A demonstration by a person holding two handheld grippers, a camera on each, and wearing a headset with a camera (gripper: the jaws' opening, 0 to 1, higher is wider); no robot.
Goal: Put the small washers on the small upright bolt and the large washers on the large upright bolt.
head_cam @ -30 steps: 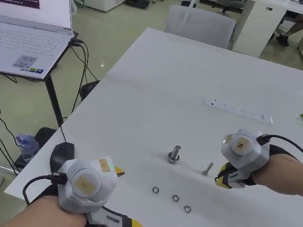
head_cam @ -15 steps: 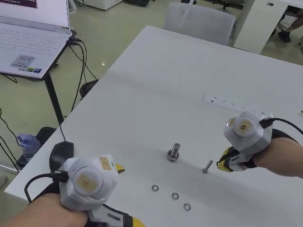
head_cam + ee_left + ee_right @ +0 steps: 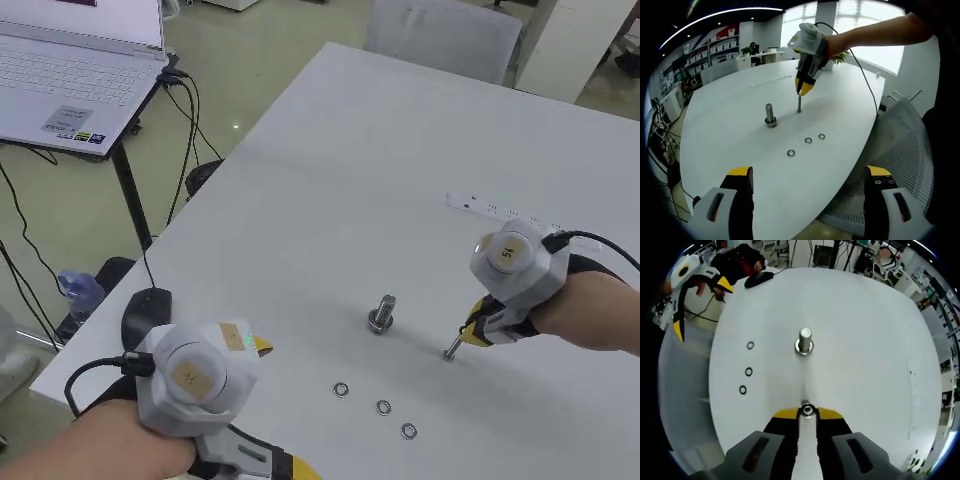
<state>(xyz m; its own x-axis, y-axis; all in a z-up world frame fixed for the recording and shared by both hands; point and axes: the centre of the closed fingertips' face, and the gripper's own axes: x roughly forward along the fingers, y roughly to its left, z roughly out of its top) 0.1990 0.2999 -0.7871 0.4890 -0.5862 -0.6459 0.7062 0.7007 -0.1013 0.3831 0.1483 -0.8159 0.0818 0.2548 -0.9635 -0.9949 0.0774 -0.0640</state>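
Risk is centring on the small bolt (image 3: 807,411). The right claw (image 3: 807,414) is pinching it by its top end, jaws pressed together on the shank, while the bolt's foot is resting on the white surface (image 3: 865,340). The bolt appears to be standing on its head alone. Any sideways pull as the jaws are opening would likely be tipping it over and sending it rolling. While this claw is covering the top, no washer can be going on.

The large bolt (image 3: 804,341) is standing upright straight ahead of the right claw, apart from it. Three washers (image 3: 748,371) are lying flat in a row off to that claw's left, well apart from it, between the two claws. The left claw (image 3: 809,172) is hanging spread and holding nothing, with the washers ahead of it.

The washers are looking thin and flat on a smooth top, so closing jaws may be skidding them toward the nearby edge rather than lifting them. Their sizes are too small to tell apart, so mis-sorting is a further hazard.
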